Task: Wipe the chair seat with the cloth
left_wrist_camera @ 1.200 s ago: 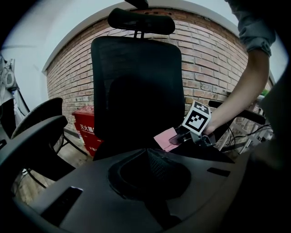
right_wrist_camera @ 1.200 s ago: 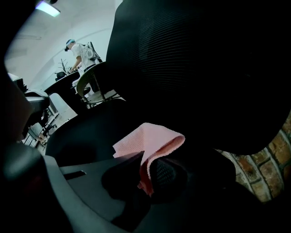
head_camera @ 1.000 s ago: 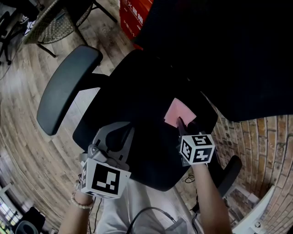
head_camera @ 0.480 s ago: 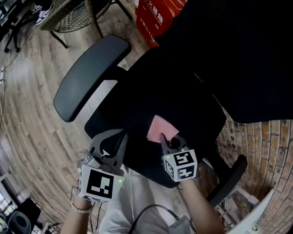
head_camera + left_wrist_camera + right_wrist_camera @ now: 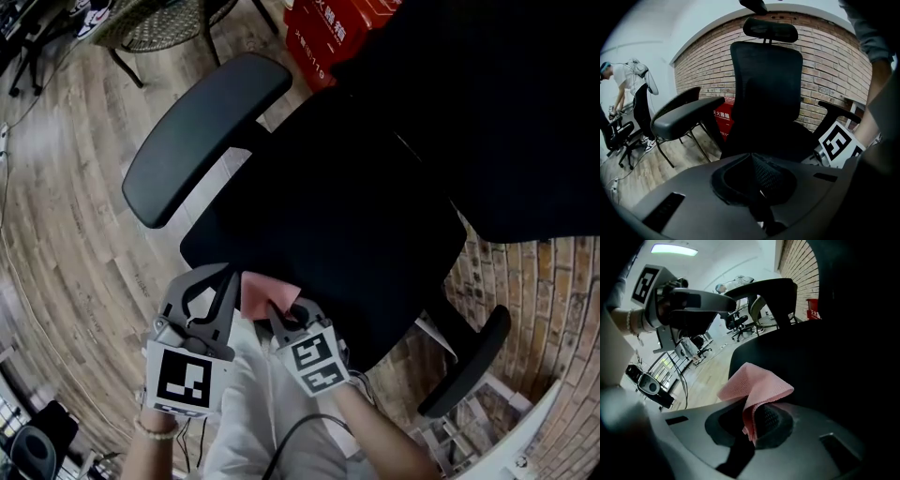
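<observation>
Wood plank floor (image 5: 66,216) fills the left of the head view, and the left gripper view shows a brick wall (image 5: 834,51) behind the chair; there's also a person bent over at that view's far left. By count it's one black chair seat (image 5: 347,225), two armrests, one cloth, two grippers and one red box (image 5: 328,28) at the top.

Going left to right in the head view: the grey armrest (image 5: 202,131) sits upper left of the seat; the left gripper (image 5: 223,281) is at the seat's near edge, lower left, jaws together with nothing in them; just right of it is the pink cloth (image 5: 267,295), right on that front edge, pinched in the right gripper (image 5: 279,314). Can't tell if the cloth actually touches the seat; the right gripper view shows it folded up out of the jaws. From there the seat spreads up and right to the backrest (image 5: 487,112); the other armrest (image 5: 469,361) is lower right, past the seat's edge.
</observation>
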`<action>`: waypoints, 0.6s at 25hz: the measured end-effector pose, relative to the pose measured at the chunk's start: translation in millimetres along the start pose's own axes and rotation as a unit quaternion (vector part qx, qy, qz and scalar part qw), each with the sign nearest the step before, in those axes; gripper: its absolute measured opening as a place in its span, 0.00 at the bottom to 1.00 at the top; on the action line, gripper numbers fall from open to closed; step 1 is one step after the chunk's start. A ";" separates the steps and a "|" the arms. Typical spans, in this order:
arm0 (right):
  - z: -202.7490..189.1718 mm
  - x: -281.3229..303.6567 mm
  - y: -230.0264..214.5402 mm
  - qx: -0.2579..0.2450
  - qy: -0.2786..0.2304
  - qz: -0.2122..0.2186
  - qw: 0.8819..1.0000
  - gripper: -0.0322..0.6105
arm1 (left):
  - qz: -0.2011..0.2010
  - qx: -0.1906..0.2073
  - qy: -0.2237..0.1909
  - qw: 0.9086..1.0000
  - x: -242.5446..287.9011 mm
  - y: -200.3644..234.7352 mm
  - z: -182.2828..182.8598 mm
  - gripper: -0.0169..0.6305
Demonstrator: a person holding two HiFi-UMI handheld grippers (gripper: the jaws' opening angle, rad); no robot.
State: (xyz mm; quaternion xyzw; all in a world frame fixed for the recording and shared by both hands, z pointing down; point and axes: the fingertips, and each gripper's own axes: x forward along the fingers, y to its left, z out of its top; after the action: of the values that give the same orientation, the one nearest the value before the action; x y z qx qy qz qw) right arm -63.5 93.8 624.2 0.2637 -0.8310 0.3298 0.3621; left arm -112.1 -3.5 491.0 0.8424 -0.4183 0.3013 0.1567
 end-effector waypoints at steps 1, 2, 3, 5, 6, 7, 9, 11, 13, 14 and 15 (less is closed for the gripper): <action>-2.1 2.7 9.7 -0.004 0.004 0.007 1.000 0.13 | 0.002 -0.002 0.001 1.000 -2.7 1.7 -2.1 0.05; -4.2 5.0 18.2 -0.005 0.007 0.012 1.000 0.13 | 0.004 -0.004 0.002 1.000 -5.0 3.4 -4.1 0.05; -6.2 7.2 25.4 -0.004 0.009 0.017 1.000 0.13 | 0.006 -0.007 0.002 1.000 -6.9 5.0 -5.8 0.05; -10.3 10.4 35.6 -0.004 0.015 0.025 1.000 0.13 | 0.008 -0.009 0.003 1.000 -9.7 7.2 -8.4 0.05; -12.4 11.3 38.5 -0.006 0.018 0.028 0.999 0.13 | 0.007 -0.009 0.004 1.000 -10.4 7.3 -9.2 0.05; -14.2 11.6 39.9 -0.011 0.021 0.030 0.999 0.13 | 0.006 -0.007 0.004 1.000 -10.4 6.9 -9.5 0.05; -16.1 10.8 38.9 -0.020 0.025 0.033 0.999 0.13 | 0.003 -0.004 0.003 1.000 -9.2 5.6 -9.2 0.05; -15.5 8.3 34.3 -0.019 0.024 0.029 0.999 0.13 | -0.001 -0.003 0.002 1.000 -6.9 4.2 -7.9 0.05; -14.3 4.3 27.2 -0.011 0.021 0.020 1.000 0.13 | -0.007 -0.001 0.000 1.000 -4.1 2.1 -5.2 0.05; -14.1 1.6 22.5 -0.005 0.019 0.014 1.000 0.13 | -0.010 0.001 -0.001 1.000 -2.2 0.3 -3.3 0.05; -14.4 -1.5 16.6 0.001 0.016 0.007 1.000 0.13 | -0.014 0.004 -0.002 1.000 0.1 -2.1 -1.1 0.05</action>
State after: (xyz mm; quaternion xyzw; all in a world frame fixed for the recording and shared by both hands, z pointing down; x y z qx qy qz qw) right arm -67.7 115.4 624.6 0.2533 -0.8263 0.3374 0.3731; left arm -110.7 -1.7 491.8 0.8496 -0.4050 0.2994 0.1567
